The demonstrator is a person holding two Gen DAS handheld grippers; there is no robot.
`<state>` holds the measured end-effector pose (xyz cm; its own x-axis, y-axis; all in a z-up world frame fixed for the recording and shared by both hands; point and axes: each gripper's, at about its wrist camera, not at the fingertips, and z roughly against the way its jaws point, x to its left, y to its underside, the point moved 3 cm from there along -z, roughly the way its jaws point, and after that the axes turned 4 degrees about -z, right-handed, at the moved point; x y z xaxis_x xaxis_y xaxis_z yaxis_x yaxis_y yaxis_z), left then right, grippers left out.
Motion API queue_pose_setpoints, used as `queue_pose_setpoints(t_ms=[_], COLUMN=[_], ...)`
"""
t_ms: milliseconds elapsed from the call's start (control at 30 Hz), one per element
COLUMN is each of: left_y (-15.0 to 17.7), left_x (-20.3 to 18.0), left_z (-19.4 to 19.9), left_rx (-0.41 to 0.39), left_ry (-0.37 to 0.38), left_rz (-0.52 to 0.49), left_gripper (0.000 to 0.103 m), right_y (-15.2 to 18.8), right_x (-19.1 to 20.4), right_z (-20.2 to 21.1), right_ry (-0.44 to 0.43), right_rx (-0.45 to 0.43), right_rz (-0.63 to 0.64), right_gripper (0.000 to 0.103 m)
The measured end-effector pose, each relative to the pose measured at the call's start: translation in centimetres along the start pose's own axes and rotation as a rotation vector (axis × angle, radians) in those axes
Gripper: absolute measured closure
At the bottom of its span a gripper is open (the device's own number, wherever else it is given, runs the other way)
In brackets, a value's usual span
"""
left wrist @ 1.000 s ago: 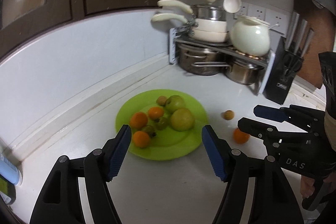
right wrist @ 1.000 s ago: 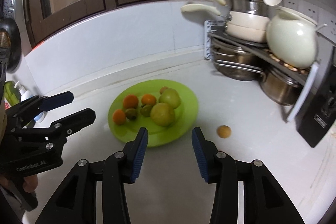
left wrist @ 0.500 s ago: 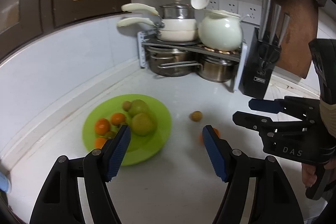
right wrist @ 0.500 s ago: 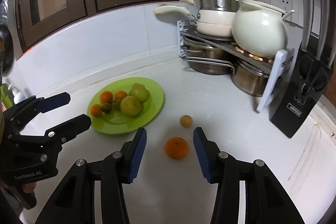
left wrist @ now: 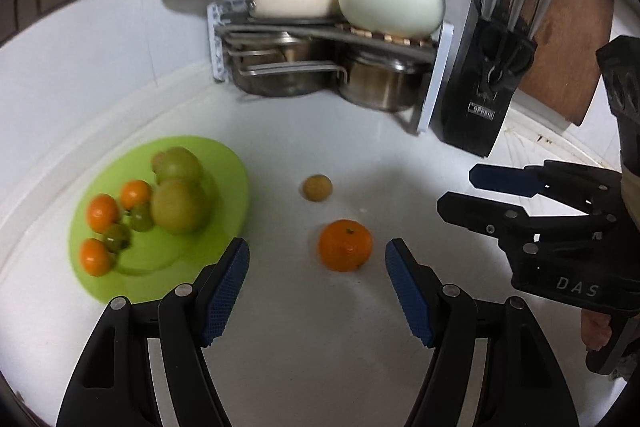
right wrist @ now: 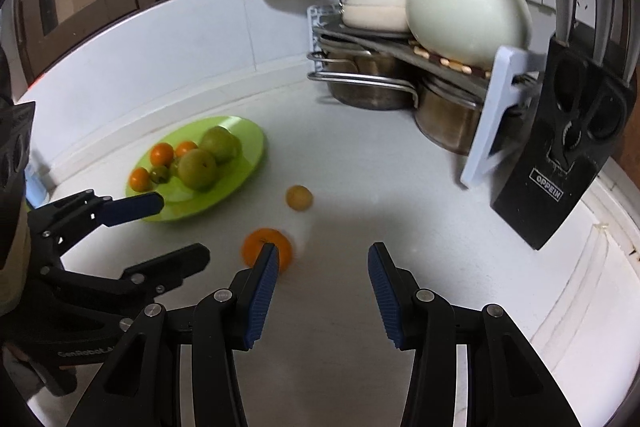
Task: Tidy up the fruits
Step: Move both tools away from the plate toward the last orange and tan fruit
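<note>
A green plate (left wrist: pixel 224 163) on the white counter holds two green apples, small oranges and small green fruits; it also shows in the right wrist view (right wrist: pixel 248 143). A loose orange (left wrist: pixel 345 245) lies on the counter just ahead of my open, empty left gripper (left wrist: pixel 318 253). A small brownish fruit (left wrist: pixel 317 187) lies beyond it. In the right wrist view the orange (right wrist: pixel 258 241) sits partly behind my left fingertip, and the brownish fruit (right wrist: pixel 299 197) lies further on. My right gripper (right wrist: pixel 320 259) is open and empty.
A metal rack (left wrist: pixel 320 39) with pots, white pans and a white jar stands in the back corner. A black knife block (left wrist: pixel 486 79) stands to its right, a wooden board (left wrist: pixel 560 39) behind it. The right gripper also shows in the left wrist view (left wrist: pixel 464 191).
Both grippers have swung right, away from the plate. The loose orange now lies between and just ahead of my left fingers. The plate has shifted to the left in both views.
</note>
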<state>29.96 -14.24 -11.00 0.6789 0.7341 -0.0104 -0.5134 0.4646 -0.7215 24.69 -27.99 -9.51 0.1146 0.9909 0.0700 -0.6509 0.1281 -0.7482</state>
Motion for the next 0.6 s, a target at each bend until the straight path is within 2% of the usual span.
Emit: queue_pose_setpoints(t_ms=[400,600], left_y=[0.2,0.0], left_x=[-1.2,-1.6], left_z=[-5.8,-7.2], left_rx=[0.110,0.136], left_ry=[-0.013,-0.021], left_rz=[0.034,0.019], left_gripper=[0.036,0.044], right_y=[1.2,1.7], right_x=[-2.8,-3.5], right_z=[-3.9,-5.2], right_ry=[-0.034,-0.049], right_rx=[0.074,0.102], right_rz=[0.029,0.019], right_gripper=[0.056,0.056])
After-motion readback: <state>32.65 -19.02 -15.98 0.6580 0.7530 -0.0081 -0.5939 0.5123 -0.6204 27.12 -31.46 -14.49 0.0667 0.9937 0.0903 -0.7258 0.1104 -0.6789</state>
